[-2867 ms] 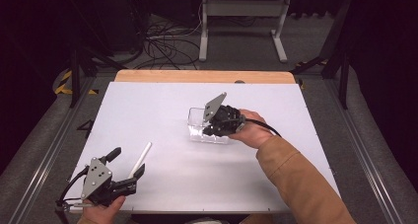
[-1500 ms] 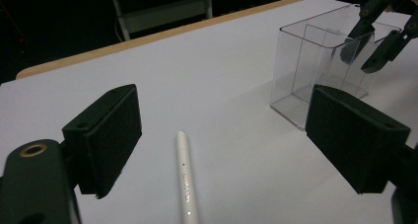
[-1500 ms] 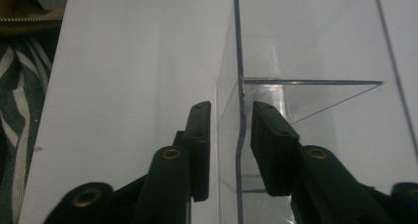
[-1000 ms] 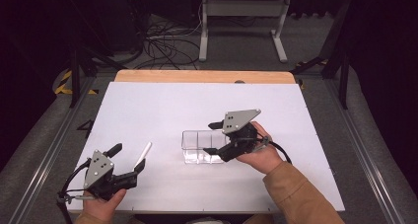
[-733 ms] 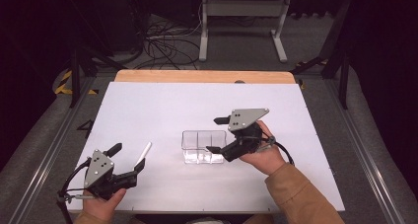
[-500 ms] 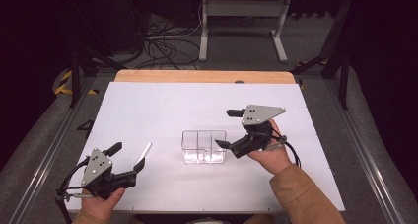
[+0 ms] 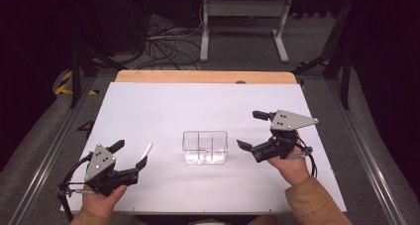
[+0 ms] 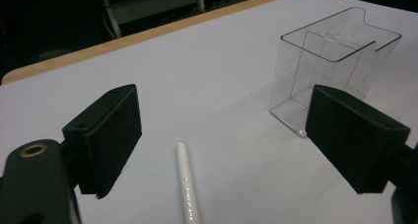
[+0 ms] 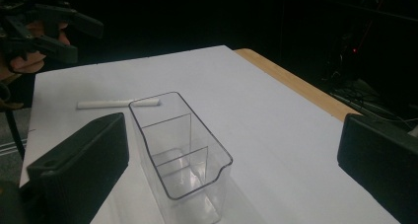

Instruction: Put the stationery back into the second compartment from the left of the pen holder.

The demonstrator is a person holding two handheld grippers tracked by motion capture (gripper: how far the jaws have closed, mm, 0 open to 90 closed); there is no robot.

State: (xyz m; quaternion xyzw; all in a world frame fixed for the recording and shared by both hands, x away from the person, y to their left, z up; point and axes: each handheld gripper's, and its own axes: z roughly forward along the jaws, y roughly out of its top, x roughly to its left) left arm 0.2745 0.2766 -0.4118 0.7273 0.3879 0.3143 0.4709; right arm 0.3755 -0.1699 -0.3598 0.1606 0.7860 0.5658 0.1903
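Note:
A clear plastic box [image 7: 205,146] with inner dividers stands upright in the middle of the white table [image 7: 198,106]. My right gripper [image 7: 250,130] hovers just right of it, apart from it. Its jaws have just been opening, and they stand wide with nothing between them. In the right gripper view the box [image 9: 182,150] lies straight ahead of the pads [image 9: 84,160]. A white pen [image 7: 145,150] lies left of the box. My left gripper [image 7: 130,154] is open at the near end of the pen [image 8: 187,189], with its pads [image 8: 106,135] on either side and not touching.
The table's wooden far edge [image 7: 203,77] borders a dark floor with cables and a metal stand [image 7: 242,22]. Bare white surface surrounds the box on all sides. In the right gripper view the left gripper [image 9: 44,26] shows at the far corner.
The right gripper brought the box nearer, set it down, opened its jaws and drew back to the right. The left gripper and the pen stayed put.

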